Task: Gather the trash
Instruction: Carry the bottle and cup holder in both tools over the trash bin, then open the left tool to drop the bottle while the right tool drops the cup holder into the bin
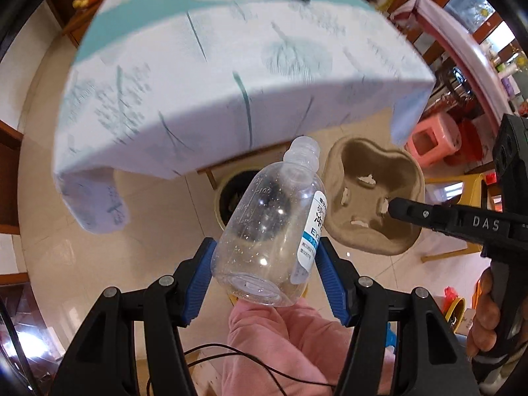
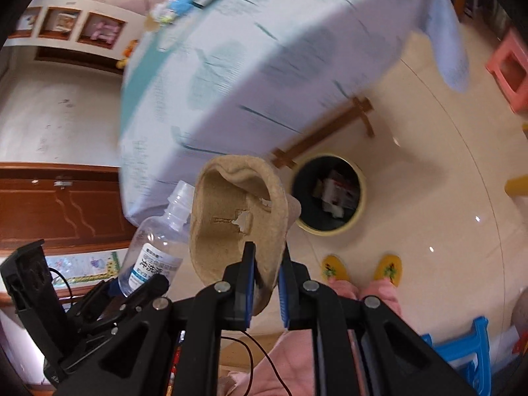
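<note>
The left gripper (image 1: 264, 277) has its blue-padded fingers (image 1: 198, 280) closed against the sides of a clear plastic bottle (image 1: 274, 231), gripping it near its base. The bottle is uncapped, carries a white and blue label, and tilts with its open neck pointing up and away toward the bench (image 1: 231, 66), which is covered with a pale printed cloth. In the right wrist view the same bottle (image 2: 158, 241) rises from the left gripper (image 2: 125, 290) just left of the cup carrier.

Right of the bottle, the right gripper (image 2: 265, 283) holds a brown moulded-pulp cup carrier (image 2: 231, 224). Its fingers (image 2: 246, 283) are nearly together, pinching the carrier's thin rim between them, so the carrier stands on edge above the fingers with its hollow side facing left. In the left wrist view the carrier (image 1: 373, 194) sits just beside the bottle, one black finger (image 1: 429, 214) of the right gripper lying across it.

Below and beyond both items, a round yellow-rimmed trash bin (image 2: 330, 194) with a dark liner stands on the tiled floor by the bench's edge. It holds some white and red packaging, blurred.
</note>
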Demonstrator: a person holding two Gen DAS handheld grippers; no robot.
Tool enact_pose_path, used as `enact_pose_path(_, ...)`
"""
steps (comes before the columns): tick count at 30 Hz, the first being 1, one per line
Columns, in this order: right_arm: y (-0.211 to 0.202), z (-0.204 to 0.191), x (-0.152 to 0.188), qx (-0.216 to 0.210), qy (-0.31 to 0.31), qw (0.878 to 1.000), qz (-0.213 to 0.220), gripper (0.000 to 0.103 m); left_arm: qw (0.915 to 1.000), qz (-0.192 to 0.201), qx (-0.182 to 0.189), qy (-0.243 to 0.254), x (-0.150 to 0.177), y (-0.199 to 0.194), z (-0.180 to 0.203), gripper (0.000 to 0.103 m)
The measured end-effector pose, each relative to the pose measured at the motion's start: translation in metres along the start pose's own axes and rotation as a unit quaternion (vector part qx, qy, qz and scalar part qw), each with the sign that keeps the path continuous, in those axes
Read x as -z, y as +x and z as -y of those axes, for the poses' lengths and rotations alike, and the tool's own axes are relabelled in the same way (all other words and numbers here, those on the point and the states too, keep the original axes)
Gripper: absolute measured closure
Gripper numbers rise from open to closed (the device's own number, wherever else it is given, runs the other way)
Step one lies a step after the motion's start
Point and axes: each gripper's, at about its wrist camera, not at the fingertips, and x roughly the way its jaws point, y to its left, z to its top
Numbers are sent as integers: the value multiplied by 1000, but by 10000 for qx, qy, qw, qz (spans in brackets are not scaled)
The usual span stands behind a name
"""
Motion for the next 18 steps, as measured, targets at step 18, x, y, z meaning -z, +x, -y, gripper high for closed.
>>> enact_pose_path(18, 169, 96, -28, 1249, 579, 9904, 88, 91, 9985, -451, -182, -230, -14, 254, -29, 46)
